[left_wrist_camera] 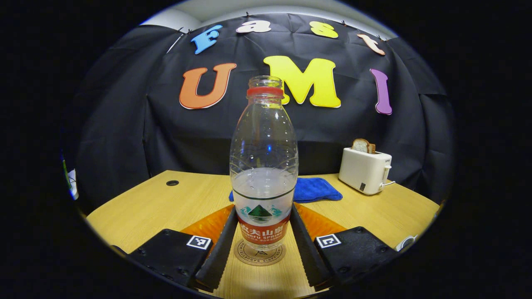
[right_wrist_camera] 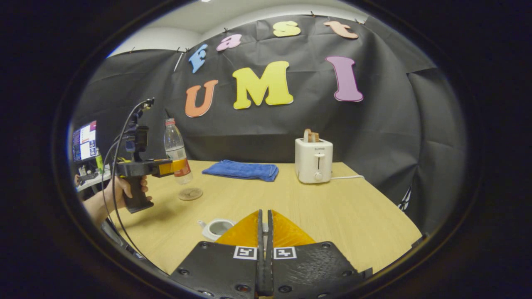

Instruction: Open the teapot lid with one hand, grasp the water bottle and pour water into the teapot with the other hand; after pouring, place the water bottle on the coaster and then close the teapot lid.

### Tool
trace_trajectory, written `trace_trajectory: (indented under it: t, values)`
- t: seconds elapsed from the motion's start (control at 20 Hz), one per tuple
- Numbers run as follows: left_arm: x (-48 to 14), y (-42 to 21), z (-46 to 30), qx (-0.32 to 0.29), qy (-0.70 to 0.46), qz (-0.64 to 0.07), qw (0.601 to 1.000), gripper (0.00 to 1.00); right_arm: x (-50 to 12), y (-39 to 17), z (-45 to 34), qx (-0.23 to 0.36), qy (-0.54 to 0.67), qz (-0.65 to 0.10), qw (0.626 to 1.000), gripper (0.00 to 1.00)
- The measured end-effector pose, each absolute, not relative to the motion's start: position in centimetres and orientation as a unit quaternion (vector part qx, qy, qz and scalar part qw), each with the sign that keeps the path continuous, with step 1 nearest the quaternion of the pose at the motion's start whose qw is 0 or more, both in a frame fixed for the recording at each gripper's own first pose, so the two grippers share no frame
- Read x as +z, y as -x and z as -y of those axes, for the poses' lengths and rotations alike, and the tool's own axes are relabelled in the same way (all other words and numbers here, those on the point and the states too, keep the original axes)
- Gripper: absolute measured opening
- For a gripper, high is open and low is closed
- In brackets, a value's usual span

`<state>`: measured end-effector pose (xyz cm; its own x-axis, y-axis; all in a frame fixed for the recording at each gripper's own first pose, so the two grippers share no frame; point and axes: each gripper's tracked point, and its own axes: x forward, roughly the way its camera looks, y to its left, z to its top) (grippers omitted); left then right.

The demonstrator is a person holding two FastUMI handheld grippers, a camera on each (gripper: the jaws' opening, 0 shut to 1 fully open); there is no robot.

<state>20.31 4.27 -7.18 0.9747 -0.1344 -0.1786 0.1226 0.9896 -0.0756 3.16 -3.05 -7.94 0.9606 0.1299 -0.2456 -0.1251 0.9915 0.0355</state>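
Left gripper view. The left gripper (left_wrist_camera: 263,245) clasps the water bottle (left_wrist_camera: 263,166) at its label, one finger on each side. The bottle is uncapped and roughly a third full. Its base hangs directly over the coaster (left_wrist_camera: 259,253); whether it touches cannot be told here. Behind it, toward the far edge of the table (left_wrist_camera: 137,211), lies a blue cloth (left_wrist_camera: 316,189). A toaster (left_wrist_camera: 365,170) holding bread stands near the far right corner.

Right gripper view. The right gripper (right_wrist_camera: 264,232) has its fingers drawn together, with at most a thin object between them. What they pinch, if anything, cannot be told. The teapot (right_wrist_camera: 216,227) sits near the table's near edge, just left of these fingers, its mouth open. The left gripper (right_wrist_camera: 166,167) and the hand (right_wrist_camera: 122,187) holding it appear farther left, with the bottle (right_wrist_camera: 176,151) clearly above the coaster (right_wrist_camera: 190,193), not yet seated.

Risks. Letting go from this height could tip the open bottle and spill its water. An off-centre descent could leave the base on the coaster's rim. The cloth and toaster stand well apart, so nothing blocks the descent.
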Motion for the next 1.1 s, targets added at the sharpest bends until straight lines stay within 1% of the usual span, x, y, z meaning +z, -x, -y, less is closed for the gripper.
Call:
trace_trajectory:
  t: [0.35,0.65,0.7,0.75,0.8,0.85,0.9,0.95,1.0,1.05,1.1]
  values:
    - [-10.6,-21.3,-4.7,-0.055,0.012,-0.126,0.99,0.77,-8.9,-3.8,3.6,0.058,-0.008,-0.134,0.989,0.0]
    - [-11.3,-21.3,-4.6,-0.055,0.009,-0.139,0.989,0.79,-9.0,-3.7,3.4,0.061,-0.009,-0.136,0.989,0.0]
    - [-11.4,-21.2,-4.6,-0.055,0.006,-0.141,0.988,0.79,-9.0,-3.6,3.4,0.061,-0.008,-0.135,0.989,0.02]
    - [-11.3,-21.2,-4.7,-0.056,0.006,-0.142,0.988,0.8,-8.9,-3.6,3.5,0.06,-0.008,-0.134,0.989,0.0]
    - [-11.3,-21.2,-4.5,-0.059,0.01,-0.141,0.988,0.8,-8.8,-3.6,3.5,0.06,-0.007,-0.134,0.989,0.02]
    - [-11.3,-21.2,-4.4,-0.061,0.011,-0.142,0.988,0.8,-8.9,-3.6,3.5,0.059,-0.007,-0.133,0.989,0.0]
    - [-11.3,-21.1,-4.4,-0.061,0.01,-0.143,0.988,0.81,-8.8,-3.5,3.6,0.06,-0.007,-0.133,0.989,0.0]
    - [-11.4,-21.1,-4.4,-0.06,0.009,-0.145,0.988,0.84,-8.8,-3.6,3.5,0.059,-0.007,-0.133,0.989,0.0]
    - [-11.5,-21.1,-4.4,-0.06,0.009,-0.147,0.987,0.95,-8.7,-3.5,3.4,0.06,-0.007,-0.133,0.989,0.0]
    - [-11.5,-21.0,-4.4,-0.06,0.01,-0.148,0.987,0.98,-8.8,-3.5,3.4,0.06,-0.007,-0.132,0.989,0.0]
    - [-11.5,-20.9,-4.5,-0.06,0.012,-0.149,0.987,0.98,-8.7,-3.5,3.4,0.06,-0.006,-0.132,0.989,0.0]
